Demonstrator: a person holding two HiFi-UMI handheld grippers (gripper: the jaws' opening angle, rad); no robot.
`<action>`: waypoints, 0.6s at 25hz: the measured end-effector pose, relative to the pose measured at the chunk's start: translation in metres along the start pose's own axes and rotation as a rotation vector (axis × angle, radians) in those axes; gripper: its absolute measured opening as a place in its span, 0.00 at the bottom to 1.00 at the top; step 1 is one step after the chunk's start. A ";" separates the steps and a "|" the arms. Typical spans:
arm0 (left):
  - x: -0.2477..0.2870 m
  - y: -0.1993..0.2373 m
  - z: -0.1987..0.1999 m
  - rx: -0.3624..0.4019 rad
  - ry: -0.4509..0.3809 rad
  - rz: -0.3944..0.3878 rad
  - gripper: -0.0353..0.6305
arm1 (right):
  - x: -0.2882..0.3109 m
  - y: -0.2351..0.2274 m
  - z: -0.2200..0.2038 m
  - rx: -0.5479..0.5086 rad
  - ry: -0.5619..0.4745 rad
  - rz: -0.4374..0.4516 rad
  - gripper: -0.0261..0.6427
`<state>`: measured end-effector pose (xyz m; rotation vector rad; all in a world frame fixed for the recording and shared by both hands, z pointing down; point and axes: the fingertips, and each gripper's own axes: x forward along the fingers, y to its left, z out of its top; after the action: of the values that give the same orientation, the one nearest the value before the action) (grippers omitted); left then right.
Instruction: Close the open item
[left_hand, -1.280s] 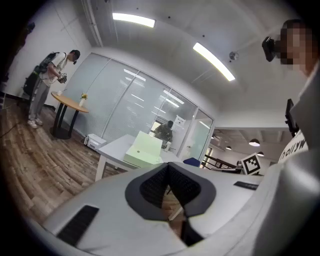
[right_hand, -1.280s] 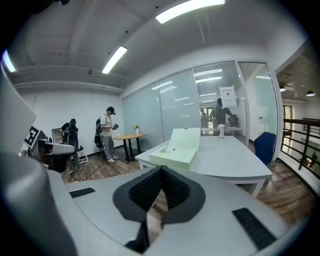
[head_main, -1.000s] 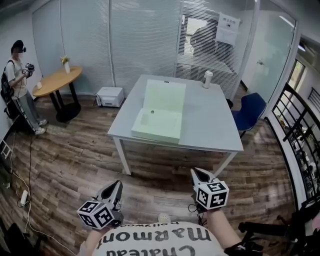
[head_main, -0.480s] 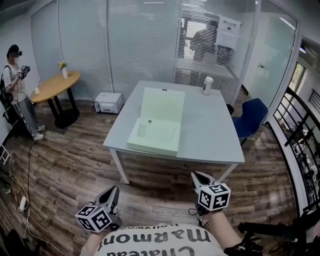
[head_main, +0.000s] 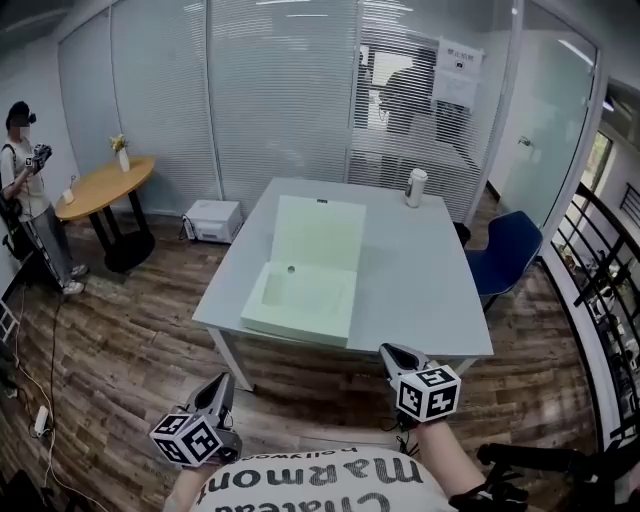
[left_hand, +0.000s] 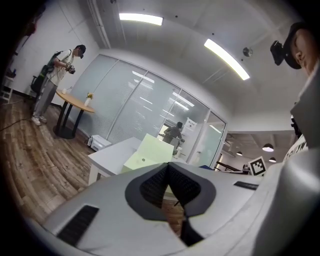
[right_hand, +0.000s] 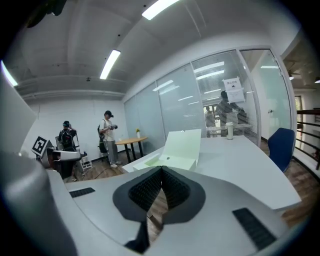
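Box: the pale green box (head_main: 298, 305) lies open on the near left part of the grey table (head_main: 425, 275). Its front edge is close to the near edge of the table.
Lid: the lid (head_main: 320, 232) is joined to the far side of the box. In both gripper views it stands up and leans back, away from the tray.
Inside: a shallow hollow of the same green colour. There is a small dark round spot (head_main: 291, 269) near the hinge line; I cannot tell what it is.
Left gripper: the left gripper (head_main: 225, 380) is low at the left of the head view, above the wooden floor (head_main: 130, 320) and well apart from the table. Its two jaws meet at the tips and nothing is between them.
Right gripper: the right gripper (head_main: 390, 350) is low at the right, also short of the table. Its jaws are pressed together and hold nothing.
Cup: a white cup (head_main: 416, 187) stands upright near the far edge of the table, well apart from the box.
Chair: a blue chair (head_main: 510, 255) stands beside the right side of the table.
Round table: a wooden round table (head_main: 105, 188) is at the far left, with a small vase of flowers (head_main: 121, 150) on it.
White machine: a white machine (head_main: 210, 220) sits on the floor by the glass wall, between the two tables.
Person: a person (head_main: 25, 190) stands just beside the round table and holds something dark at chest height.
Paper: a sheet of paper (head_main: 455, 72) is fixed on the glass wall behind the table.
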<state>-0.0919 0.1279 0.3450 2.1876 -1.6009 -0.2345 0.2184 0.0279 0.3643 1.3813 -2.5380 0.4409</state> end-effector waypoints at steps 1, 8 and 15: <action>0.007 0.000 0.001 0.000 -0.006 -0.004 0.06 | 0.006 -0.005 0.001 -0.001 0.002 0.001 0.04; 0.027 0.018 0.004 -0.069 -0.101 0.016 0.06 | 0.037 -0.025 -0.007 0.008 0.029 0.003 0.04; 0.055 0.062 0.003 -0.047 -0.024 0.066 0.06 | 0.082 -0.036 -0.007 0.037 0.069 -0.028 0.04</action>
<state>-0.1296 0.0602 0.3743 2.1007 -1.6611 -0.2767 0.2051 -0.0520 0.4030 1.3878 -2.4646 0.5231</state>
